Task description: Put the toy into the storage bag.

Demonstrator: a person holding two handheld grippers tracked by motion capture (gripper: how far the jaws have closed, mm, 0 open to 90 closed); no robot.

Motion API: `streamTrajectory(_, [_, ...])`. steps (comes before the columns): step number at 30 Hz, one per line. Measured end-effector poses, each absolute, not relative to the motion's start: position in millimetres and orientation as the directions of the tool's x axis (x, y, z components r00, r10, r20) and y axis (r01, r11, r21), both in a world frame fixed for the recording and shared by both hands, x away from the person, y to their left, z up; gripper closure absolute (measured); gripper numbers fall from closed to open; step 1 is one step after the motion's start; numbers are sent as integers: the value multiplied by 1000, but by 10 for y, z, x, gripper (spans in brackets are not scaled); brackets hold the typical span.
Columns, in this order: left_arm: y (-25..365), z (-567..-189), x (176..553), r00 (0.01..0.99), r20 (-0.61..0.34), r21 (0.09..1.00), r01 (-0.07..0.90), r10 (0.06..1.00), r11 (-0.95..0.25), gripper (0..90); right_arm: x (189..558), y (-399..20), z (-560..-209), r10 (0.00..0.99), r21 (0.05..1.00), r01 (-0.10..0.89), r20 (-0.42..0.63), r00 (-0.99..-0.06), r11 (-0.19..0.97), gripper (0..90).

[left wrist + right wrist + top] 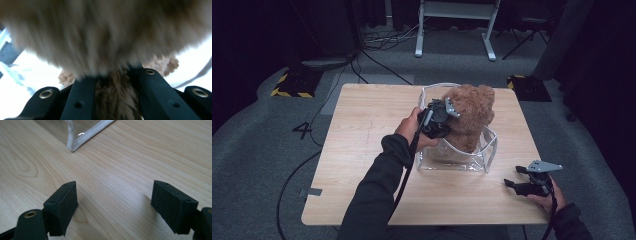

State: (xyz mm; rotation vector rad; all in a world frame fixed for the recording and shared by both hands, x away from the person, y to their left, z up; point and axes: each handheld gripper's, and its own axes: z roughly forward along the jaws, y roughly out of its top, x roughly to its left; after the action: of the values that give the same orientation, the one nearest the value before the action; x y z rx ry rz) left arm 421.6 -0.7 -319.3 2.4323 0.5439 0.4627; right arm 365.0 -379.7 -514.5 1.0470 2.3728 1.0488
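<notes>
A brown teddy bear (474, 112) stands partly inside a clear plastic bag with white trim (452, 162) at the middle of the wooden table (362, 150). My left gripper (449, 122) presses in from the bear's left side and is shut on it. In the left gripper view the black jaws pinch brown fur (105, 37) around the left gripper (115, 82). My right gripper (513, 176) rests low near the table's front right corner, right of the bag. It stands open (113, 205) with bare wood between its pads, and the bag's white-trimmed corner (75, 143) lies ahead of it.
The table's right and front edges run close to the right hand. On the grey floor behind are a white desk frame (457, 30), loose cables (377, 55) and two black bases with yellow stripes (292, 85). Bare wood spreads left of the bag.
</notes>
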Motion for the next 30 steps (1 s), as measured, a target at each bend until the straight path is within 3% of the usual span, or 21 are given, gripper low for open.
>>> streamTrajectory(8, [-61, -3152, 4262, 878, 181, 536, 289, 443, -793, 725, 3651, -3798, -5146, 742, 744, 489, -15, -670, 456, 214])
streamTrajectory(9, [-44, -3143, 4249, 885, 179, 551, 271, 429, -789, 725, 3650, -3797, -5145, 743, 743, 490, -15, -669, 456, 214])
streamTrajectory(11, [31, -3113, 4217, 890, 123, 632, 272, 440, -726, 613, 3651, -3798, -5146, 742, 744, 489, -14, -670, 456, 214])
streamTrajectory(12, [71, -3095, 4208, 892, 100, 661, 272, 442, -699, 606, 3650, -3798, -5145, 743, 743, 490, -13, -669, 455, 214])
streamTrajectory(15, [121, -3075, 4172, 892, 112, 670, 257, 437, -697, 611, 3650, -3798, -5145, 742, 743, 489, -15, -670, 456, 214])
streamTrajectory(20, [195, -3031, 4122, 892, 85, 718, 255, 445, -648, 466, 3650, -3798, -5145, 742, 743, 489, -15, -670, 456, 214])
streamTrajectory(30, [325, -2946, 4073, 873, 77, 766, 257, 481, -589, 374, 3650, -3798, -5145, 743, 743, 490, -14, -670, 456, 214])
